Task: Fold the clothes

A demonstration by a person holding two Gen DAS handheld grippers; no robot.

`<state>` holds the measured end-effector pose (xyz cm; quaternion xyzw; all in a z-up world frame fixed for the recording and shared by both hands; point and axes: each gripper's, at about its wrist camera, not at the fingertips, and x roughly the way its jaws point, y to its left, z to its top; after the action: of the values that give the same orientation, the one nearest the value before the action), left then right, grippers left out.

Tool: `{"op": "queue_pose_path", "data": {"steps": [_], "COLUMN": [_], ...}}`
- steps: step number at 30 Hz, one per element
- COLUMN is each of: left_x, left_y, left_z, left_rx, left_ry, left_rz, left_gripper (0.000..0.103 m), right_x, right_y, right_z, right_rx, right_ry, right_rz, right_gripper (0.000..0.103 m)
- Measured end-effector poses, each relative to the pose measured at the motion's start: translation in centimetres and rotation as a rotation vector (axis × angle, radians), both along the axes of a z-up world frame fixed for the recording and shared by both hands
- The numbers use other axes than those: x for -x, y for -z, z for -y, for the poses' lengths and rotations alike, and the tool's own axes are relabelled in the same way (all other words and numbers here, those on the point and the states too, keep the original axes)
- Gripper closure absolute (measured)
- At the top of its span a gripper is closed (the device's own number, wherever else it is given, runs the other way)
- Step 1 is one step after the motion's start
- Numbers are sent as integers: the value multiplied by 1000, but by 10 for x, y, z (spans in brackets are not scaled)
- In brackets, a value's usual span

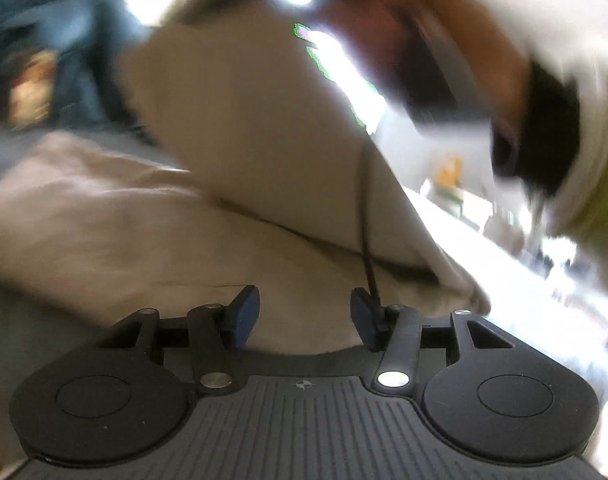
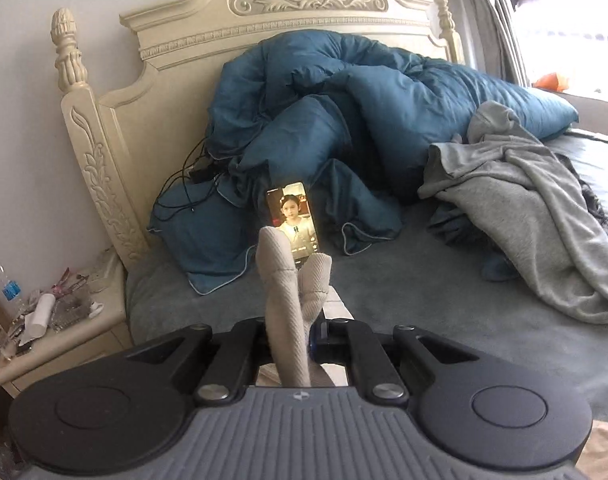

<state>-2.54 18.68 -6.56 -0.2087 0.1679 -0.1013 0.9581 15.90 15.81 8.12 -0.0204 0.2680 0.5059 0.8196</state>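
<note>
A beige garment (image 1: 151, 216) lies on the bed in the blurred left wrist view, and one panel of it (image 1: 255, 128) is lifted up toward a hand in a white sleeve (image 1: 584, 128) at the upper right. My left gripper (image 1: 304, 314) hovers low over the near edge of the cloth. Its blue pads stand apart with nothing pressed between them, and a thin dark cord (image 1: 366, 240) hangs by the right pad. My right gripper (image 2: 299, 332) is shut on a bunched fold of beige ribbed cloth (image 2: 283, 280), which sticks up between the fingers above the bed.
A blue duvet (image 2: 344, 112) is heaped against the cream headboard (image 2: 263, 20). A grey garment (image 2: 524, 208) lies to the right and a lit phone (image 2: 291, 216) leans on the duvet. A cluttered nightstand (image 2: 55, 320) stands at the left. The grey sheet (image 2: 424, 300) ahead is bare.
</note>
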Motion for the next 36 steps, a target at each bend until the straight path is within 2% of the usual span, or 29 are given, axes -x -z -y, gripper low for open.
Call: {"op": "queue_pose_path", "data": {"steps": [4,7,12,14,17,22,28,32,34,36], "left_x": [38,52,51,50,51,62,81,88,87,84], "left_y": [8,23,39,42,48,60,67,60,56,54], "left_z": [-57,-92,-124,-130,-137,-150,-159,-163,-166,-167], "left_rx": [239,435,585,624,672,731,807,781,774,770], "left_ry": [-119,-180,-261,-273,-274,-295,-347,-354,-350,-345], "left_rz": [-8,-3,-32,-23,-10,-1,23,43,50,56], "left_gripper": [51,50,49,49,49,49,49,48,48,47], "right_x": [16,50,108,122,130,138,145,147,149,154], "right_y": [12,41,108,122,120,122,159,155,150,142], "right_z": [-13,-33,-62,-66,-65,-69,-79,-79,-77,-69], "right_rx": [15,88,289,331,302,247,335,323,300,248], "right_ry": [-9,-38,-136,-137,-80,-35,-125,-145,-172,-219], "right_rz": [65,237,488,591,655,735,766,746,729,697], "right_gripper": [96,96,96,96,96,96,95,85,73,48]}}
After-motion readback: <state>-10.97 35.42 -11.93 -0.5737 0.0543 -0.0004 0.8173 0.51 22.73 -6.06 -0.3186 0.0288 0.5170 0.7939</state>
